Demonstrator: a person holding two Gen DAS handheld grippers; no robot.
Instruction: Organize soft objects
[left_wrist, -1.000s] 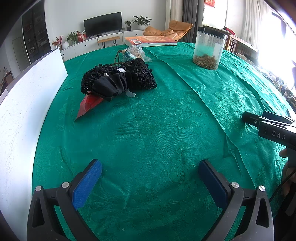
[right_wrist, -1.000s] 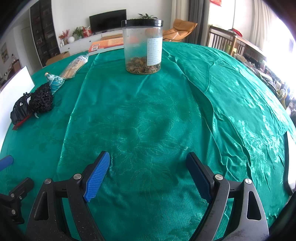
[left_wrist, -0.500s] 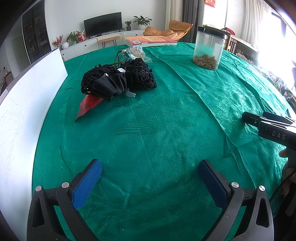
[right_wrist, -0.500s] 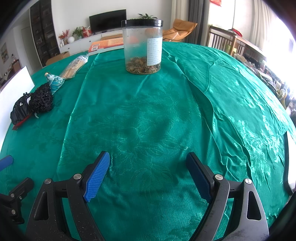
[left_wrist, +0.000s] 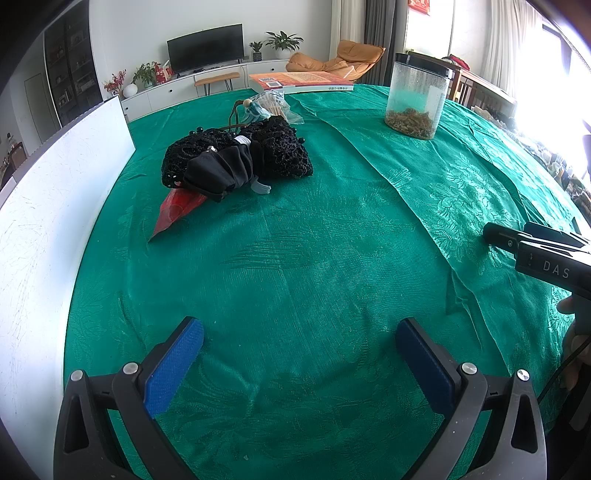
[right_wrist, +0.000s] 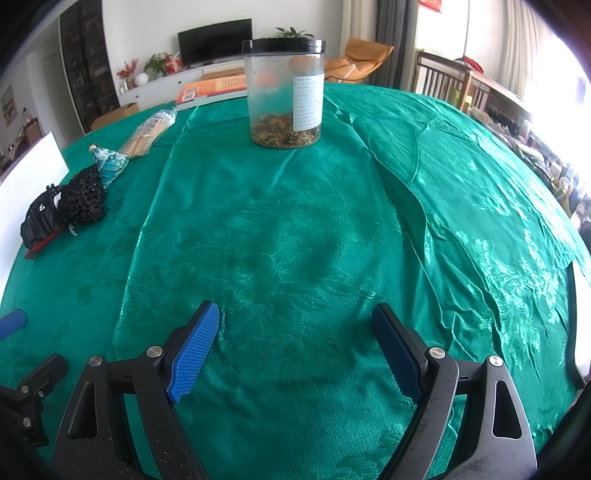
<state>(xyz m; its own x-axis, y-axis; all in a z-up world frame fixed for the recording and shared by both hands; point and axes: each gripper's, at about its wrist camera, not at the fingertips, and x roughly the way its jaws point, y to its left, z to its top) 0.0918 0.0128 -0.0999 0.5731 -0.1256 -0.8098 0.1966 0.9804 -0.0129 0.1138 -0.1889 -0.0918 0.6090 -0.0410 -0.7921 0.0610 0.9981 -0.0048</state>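
A pile of black soft things (left_wrist: 236, 162) lies on the green tablecloth (left_wrist: 332, 258): a black mesh piece and a bunched black cloth, over a red pouch (left_wrist: 177, 210). The pile also shows at the far left of the right wrist view (right_wrist: 66, 210). A small teal pouch (right_wrist: 109, 162) lies just behind it. My left gripper (left_wrist: 299, 354) is open and empty, well short of the pile. My right gripper (right_wrist: 295, 339) is open and empty over bare cloth. The right gripper's body (left_wrist: 543, 254) shows at the right edge of the left wrist view.
A clear jar with a black lid (right_wrist: 284, 92) stands at the back middle. A bag of wooden sticks (right_wrist: 151, 129) and an orange book (left_wrist: 299, 81) lie at the far side. A white board (left_wrist: 48, 206) stands along the left edge.
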